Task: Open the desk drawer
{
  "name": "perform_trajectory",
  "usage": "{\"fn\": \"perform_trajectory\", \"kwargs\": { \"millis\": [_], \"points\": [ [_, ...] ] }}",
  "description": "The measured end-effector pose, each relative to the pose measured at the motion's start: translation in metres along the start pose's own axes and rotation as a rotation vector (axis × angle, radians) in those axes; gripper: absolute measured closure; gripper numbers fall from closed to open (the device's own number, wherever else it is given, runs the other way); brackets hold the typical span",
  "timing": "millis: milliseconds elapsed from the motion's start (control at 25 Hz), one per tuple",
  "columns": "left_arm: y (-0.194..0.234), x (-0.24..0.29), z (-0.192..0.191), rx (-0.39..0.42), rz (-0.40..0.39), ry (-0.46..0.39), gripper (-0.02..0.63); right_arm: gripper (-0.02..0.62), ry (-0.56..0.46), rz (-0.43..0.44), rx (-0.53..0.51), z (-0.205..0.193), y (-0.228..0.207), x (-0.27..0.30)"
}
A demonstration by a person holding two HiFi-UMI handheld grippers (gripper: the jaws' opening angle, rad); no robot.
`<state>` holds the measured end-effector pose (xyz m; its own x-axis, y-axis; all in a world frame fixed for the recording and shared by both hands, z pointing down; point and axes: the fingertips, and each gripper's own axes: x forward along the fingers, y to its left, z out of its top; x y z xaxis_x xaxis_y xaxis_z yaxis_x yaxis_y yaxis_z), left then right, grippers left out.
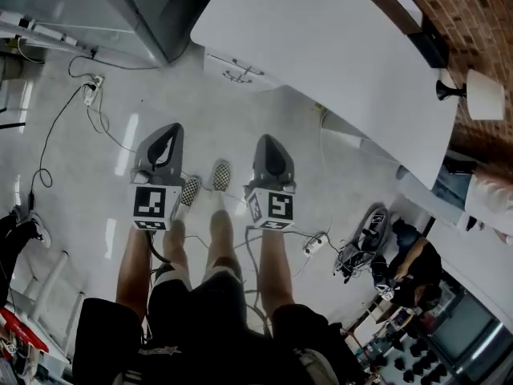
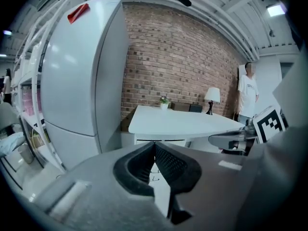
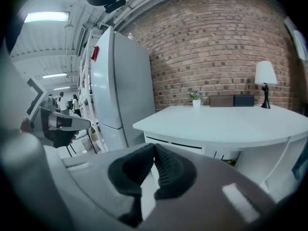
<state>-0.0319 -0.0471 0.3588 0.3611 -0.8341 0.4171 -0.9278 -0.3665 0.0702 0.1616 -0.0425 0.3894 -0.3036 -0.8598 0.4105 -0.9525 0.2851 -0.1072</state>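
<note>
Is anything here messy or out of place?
Loose cables snake across the floor, with a power strip lying near the person's shoes: a likely tripping hazard. The desk looks tidy.

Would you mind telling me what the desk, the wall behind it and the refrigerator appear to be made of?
Desk: probably painted or laminated board, matte white, judging by its even, grainless top.
Wall: bare red-brown brick, rough, with visible mortar joints.
Refrigerator: likely coated sheet metal, smooth and pale grey with a soft sheen.
</note>
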Motion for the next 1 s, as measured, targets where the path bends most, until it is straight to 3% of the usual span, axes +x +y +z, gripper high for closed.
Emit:
{"fn": "perform_trajectory", "kwargs": {
  "millis": [760,1000],
  "points": [
    [0.005,0.116,-0.223,-0.050,0.052,0.113,0.595,0.592,0.133,0.103,-0.091,-0.208,-0.043,0.130],
    [0.003,0.142,-0.279,-0.056,0.043,0.143,0.595,0.592,0.159,0.127,-0.172,-0.260,-0.049,0.155]
  ]
}}
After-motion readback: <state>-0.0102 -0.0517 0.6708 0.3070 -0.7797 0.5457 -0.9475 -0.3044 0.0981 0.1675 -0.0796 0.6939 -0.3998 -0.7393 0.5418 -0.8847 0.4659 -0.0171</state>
